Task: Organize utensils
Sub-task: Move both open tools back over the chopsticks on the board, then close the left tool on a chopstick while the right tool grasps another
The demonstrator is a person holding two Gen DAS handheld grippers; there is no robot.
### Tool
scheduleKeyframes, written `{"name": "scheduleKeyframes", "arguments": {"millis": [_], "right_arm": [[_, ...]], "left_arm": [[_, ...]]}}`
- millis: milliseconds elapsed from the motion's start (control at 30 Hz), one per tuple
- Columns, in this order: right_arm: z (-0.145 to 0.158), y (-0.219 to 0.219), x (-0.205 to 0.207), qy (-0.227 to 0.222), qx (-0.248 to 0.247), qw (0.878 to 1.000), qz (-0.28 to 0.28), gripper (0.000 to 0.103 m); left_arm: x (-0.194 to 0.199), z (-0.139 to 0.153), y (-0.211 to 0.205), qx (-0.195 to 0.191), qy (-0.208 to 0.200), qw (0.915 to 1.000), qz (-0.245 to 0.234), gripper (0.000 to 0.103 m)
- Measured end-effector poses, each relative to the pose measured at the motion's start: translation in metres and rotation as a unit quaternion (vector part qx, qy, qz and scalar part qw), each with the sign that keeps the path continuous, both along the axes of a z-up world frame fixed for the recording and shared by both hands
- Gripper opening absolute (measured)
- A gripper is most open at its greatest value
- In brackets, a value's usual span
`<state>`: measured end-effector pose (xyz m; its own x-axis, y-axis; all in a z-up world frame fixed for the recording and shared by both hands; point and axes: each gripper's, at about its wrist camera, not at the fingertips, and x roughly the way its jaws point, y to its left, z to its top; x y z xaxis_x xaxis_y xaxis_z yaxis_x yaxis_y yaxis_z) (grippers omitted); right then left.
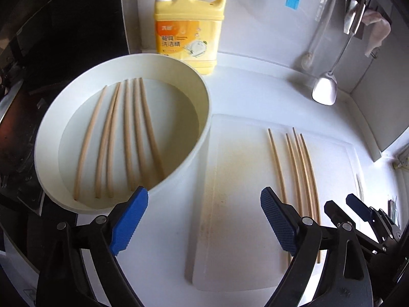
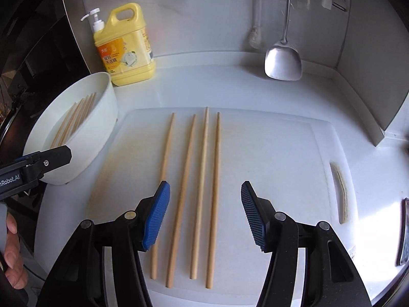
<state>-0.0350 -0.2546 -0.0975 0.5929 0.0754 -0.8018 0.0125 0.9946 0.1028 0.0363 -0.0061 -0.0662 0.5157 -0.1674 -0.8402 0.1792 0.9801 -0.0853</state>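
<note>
Mid-transfer: both my grippers empty and spread, left gripper [image 1: 204, 220] by the bowl [image 1: 51, 117] holding five chopsticks, right gripper [image 2: 205, 215] above four on the board [image 2: 281, 153]; next, probably grab one from the bowl.

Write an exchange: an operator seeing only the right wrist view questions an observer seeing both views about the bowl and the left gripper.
Operator: Is the left gripper holding anything?
Observer: No. The left gripper is open and empty, above where bowl meets board.
Operator: How do the bowl's chopsticks lie?
Observer: The chopsticks lie flat, side by side on its bottom, seemingly in shallow liquid.
</note>
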Motion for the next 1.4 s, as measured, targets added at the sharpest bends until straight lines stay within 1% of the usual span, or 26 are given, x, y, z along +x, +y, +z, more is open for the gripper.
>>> {"name": "scheduleKeyframes", "arguments": {"millis": [133, 300, 500, 633, 833, 900, 1033, 1400], "right_arm": [[-0.014, -0.018, 0.003, 0.01, 0.0, 1.0, -0.014, 0.056], [-0.028, -0.03, 0.015, 0.016, -0.003, 1.0, -0.02, 0.056], [-0.036, -0.027, 0.021, 0.015, -0.011, 1.0, -0.002, 0.056], [-0.041, -0.023, 0.023, 0.019, -0.016, 1.0, 0.012, 0.056], [-0.043, -0.027, 0.023, 0.013, -0.028, 0.999, 0.017, 0.056], [-0.044, -0.028, 0.024, 0.011, -0.04, 0.999, 0.018, 0.055], [-0.044, -0.032, 0.025, 0.008, -0.038, 0.999, 0.026, 0.055], [-0.045, -0.042, 0.023, 0.006, -0.037, 0.999, 0.019, 0.055]], "left_arm": [[-0.002, -0.012, -0.02, 0.006, 0.004, 0.9999, -0.014, 0.089], [0.001, -0.026, -0.036, 0.002, 0.007, 0.9999, -0.01, 0.089], [0.0, -0.033, -0.047, 0.012, 0.0, 0.9998, -0.015, 0.089], [0.001, -0.039, -0.051, 0.009, 0.005, 0.9999, -0.012, 0.089], [0.003, -0.047, -0.06, 0.002, 0.015, 0.9998, -0.011, 0.089], [0.004, -0.05, -0.063, 0.002, 0.017, 0.9998, -0.012, 0.089], [0.007, -0.057, -0.071, 0.009, 0.022, 0.9996, -0.014, 0.089], [0.011, -0.071, -0.083, 0.022, 0.031, 0.9992, -0.013, 0.089]]}}
